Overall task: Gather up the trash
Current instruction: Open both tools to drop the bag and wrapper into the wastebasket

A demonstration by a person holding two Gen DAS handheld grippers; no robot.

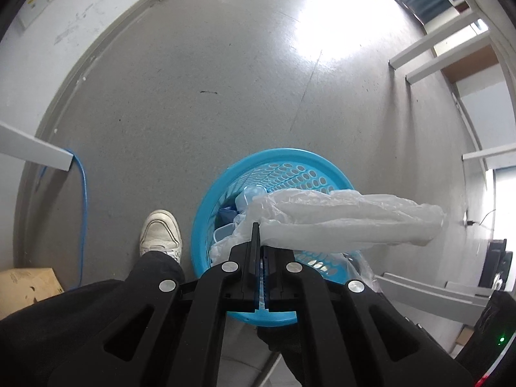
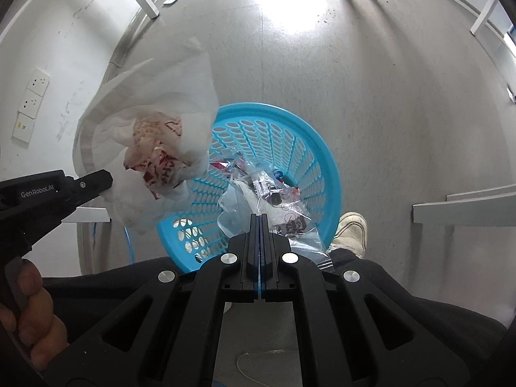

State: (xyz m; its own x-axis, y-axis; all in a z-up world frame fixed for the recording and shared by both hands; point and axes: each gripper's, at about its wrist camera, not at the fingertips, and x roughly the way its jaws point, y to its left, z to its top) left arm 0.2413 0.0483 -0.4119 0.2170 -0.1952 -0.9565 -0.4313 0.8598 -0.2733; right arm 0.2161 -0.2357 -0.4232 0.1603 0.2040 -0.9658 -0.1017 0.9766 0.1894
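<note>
the white plastic bag (image 1: 342, 217) is looking thin, milky and crumpled, and through its film in the right wrist view a wad of paper printed in red and brown (image 2: 154, 154) is showing. in the left wrist view the bag is stretching out as a long wrinkled roll, its long axis running nearly level from the fingertips toward 3 o'clock, with the free end pointing right past the basket's rim. in the right wrist view the same bag is billowing from the 9 o'clock side up toward 11 o'clock, above the left edge of the blue perforated basket (image 2: 309, 148). the left gripper (image 1: 257, 225) is pinching the bag's edge, its fingers pressed together on the film. the right gripper (image 2: 259, 216) is clamping with its fingers together on a clear crinkly plastic wrapper (image 2: 290, 222) with dark print, which is hanging over the basket's near rim. the basket is sitting on the grey floor (image 1: 193, 103) at the centre of both views, holding bits of plastic and coloured scraps. a white shoe (image 1: 160, 232) is standing just beside the basket, at 8 o'clock of it in the left wrist view.
</note>
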